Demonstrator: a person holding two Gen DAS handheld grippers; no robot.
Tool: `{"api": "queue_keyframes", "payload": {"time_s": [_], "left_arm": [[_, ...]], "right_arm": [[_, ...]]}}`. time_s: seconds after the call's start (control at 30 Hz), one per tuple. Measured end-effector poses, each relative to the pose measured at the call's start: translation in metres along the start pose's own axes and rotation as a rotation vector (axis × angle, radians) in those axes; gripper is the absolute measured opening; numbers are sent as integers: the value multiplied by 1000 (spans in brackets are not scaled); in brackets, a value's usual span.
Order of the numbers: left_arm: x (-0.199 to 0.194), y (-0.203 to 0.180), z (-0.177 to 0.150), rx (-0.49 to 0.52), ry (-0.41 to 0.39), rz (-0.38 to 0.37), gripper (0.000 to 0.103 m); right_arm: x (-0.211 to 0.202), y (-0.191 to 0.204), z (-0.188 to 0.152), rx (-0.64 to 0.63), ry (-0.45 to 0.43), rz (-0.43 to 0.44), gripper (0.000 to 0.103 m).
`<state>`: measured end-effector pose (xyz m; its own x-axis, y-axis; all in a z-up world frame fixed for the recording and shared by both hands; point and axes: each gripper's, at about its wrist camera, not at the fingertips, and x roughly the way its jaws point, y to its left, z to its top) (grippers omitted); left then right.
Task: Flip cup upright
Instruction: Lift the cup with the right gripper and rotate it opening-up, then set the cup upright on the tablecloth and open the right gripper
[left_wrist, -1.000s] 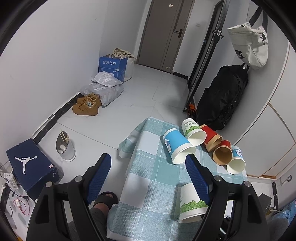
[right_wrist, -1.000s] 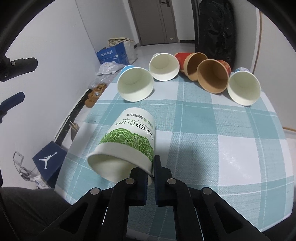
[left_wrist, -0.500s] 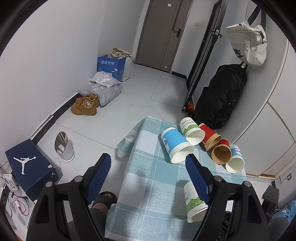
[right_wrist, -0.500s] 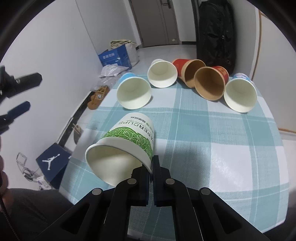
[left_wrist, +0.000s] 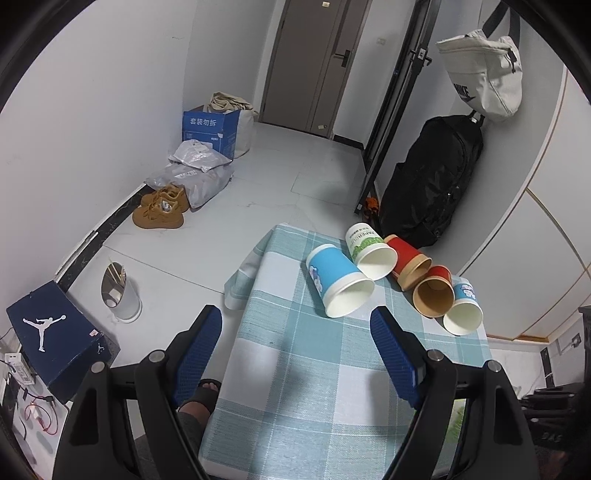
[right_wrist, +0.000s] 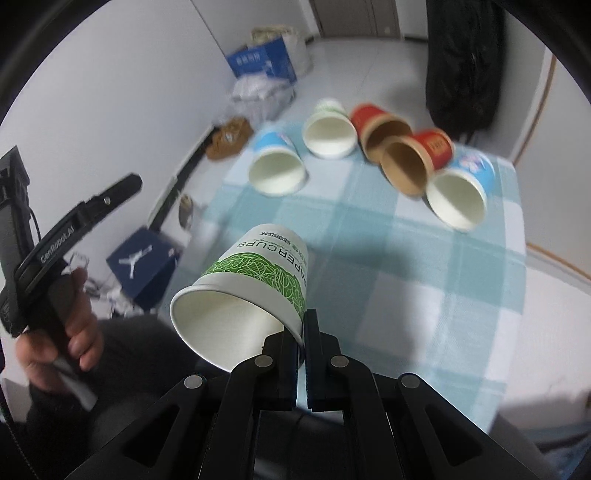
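My right gripper (right_wrist: 301, 332) is shut on the rim of a white paper cup with green leaf print (right_wrist: 255, 280). It holds the cup in the air above the checked tablecloth (right_wrist: 406, 280), tilted, with the mouth toward the camera. In the left wrist view only a sliver of this cup (left_wrist: 456, 421) shows behind the right finger. My left gripper (left_wrist: 295, 354) is open and empty above the near left part of the table, well short of the row of cups.
Several cups lie on their sides at the table's far end: a blue one (left_wrist: 338, 284), a green-print one (left_wrist: 369, 251), two red ones (left_wrist: 408, 262) and a small blue one (left_wrist: 463, 312). A black backpack (left_wrist: 432, 184) and floor clutter lie beyond.
My right gripper has lifted the green-print cup off the table and higher, tilting it. My left gripper has risen and drawn back a little, still open.
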<state>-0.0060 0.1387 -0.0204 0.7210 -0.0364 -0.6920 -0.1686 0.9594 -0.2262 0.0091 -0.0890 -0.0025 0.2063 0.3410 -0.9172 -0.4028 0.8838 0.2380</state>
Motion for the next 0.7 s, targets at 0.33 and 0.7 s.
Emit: {"api": "queue_keyframes", "payload": {"time_s": [0.33, 0.7], "left_arm": [[11, -15, -3, 28, 39, 4, 79], [17, -18, -6, 42, 77, -4, 79]], "right_arm": [[29, -28, 3, 80, 341, -22, 2], [64, -35, 34, 68, 487, -87, 3]]}}
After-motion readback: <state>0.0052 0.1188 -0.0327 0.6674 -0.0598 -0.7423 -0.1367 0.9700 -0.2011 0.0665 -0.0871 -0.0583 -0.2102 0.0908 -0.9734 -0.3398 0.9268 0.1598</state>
